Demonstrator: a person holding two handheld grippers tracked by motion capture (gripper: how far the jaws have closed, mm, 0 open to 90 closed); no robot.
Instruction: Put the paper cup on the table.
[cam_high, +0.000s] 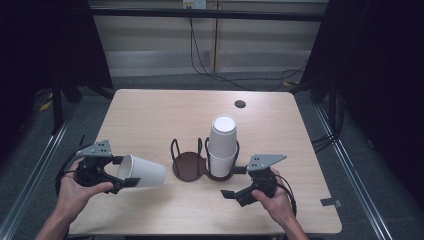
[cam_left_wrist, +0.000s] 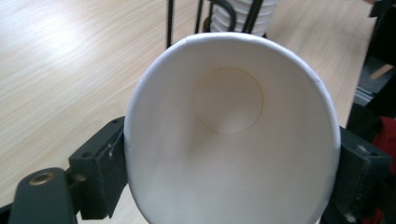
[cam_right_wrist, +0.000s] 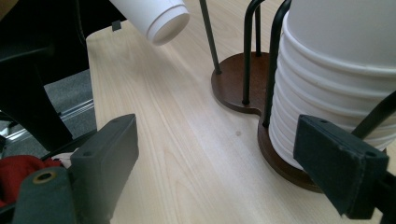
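My left gripper (cam_high: 125, 171) is shut on a single white paper cup (cam_high: 143, 172), held on its side over the table's front left with its bottom toward the holder. In the left gripper view the cup's open mouth (cam_left_wrist: 229, 140) faces the camera, and the jaws press its rim from both sides. A brown two-well cup holder (cam_high: 189, 165) with black wire loops stands at the table's middle. Its right well carries a stack of white cups (cam_high: 222, 145). My right gripper (cam_high: 239, 189) is open just right of the stack (cam_right_wrist: 336, 70), with nothing between its fingers.
The light wooden table (cam_high: 150, 115) has a dark round cable hole (cam_high: 240, 104) near its back edge. The holder's left well (cam_right_wrist: 233, 88) is bare. Black cables (cam_high: 210, 70) lie on the floor behind the table. Dark curtains flank both sides.
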